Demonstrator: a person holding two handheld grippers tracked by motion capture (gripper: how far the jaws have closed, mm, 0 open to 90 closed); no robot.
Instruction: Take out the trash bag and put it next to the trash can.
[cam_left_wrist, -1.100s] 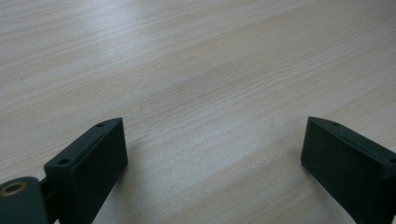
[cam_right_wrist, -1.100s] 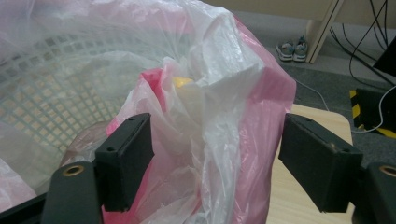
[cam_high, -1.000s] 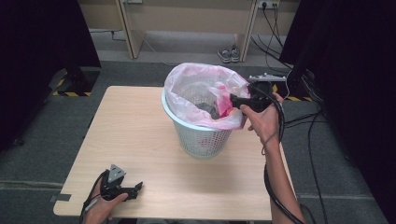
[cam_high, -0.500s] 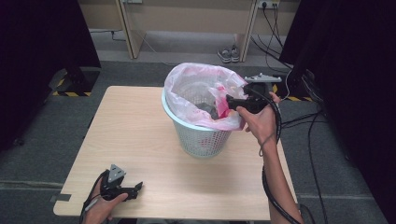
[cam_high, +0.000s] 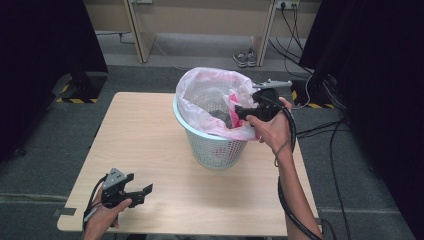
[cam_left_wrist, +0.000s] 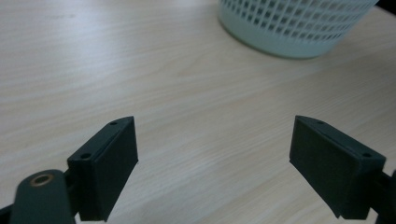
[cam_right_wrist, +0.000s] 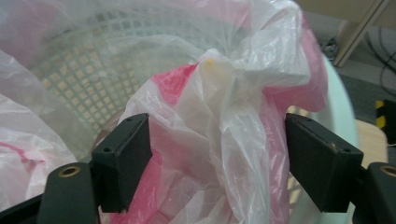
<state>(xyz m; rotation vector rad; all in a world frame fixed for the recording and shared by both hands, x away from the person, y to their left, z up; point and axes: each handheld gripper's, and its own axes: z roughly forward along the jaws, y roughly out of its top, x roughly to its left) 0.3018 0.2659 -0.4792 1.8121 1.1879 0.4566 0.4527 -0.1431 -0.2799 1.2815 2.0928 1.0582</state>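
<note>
The right tool (cam_high: 239, 113) has moved a little along the rim of the white plastic mesh basket (cam_high: 220, 147), and a bunched fold of the thin pink and clear plastic bag (cam_right_wrist: 224, 135) sits between its spread jaws, so a pinch looks close. The left tool (cam_high: 141, 190) has lifted a bit off the wooden bench (cam_high: 150, 135), its jaws just closing slightly but wide and empty. I cannot see the basket's bottom.

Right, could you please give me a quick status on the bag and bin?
Right gripper open around bunched bag at bin rim. Left gripper open, empty, over table. Nothing blocking.
</note>
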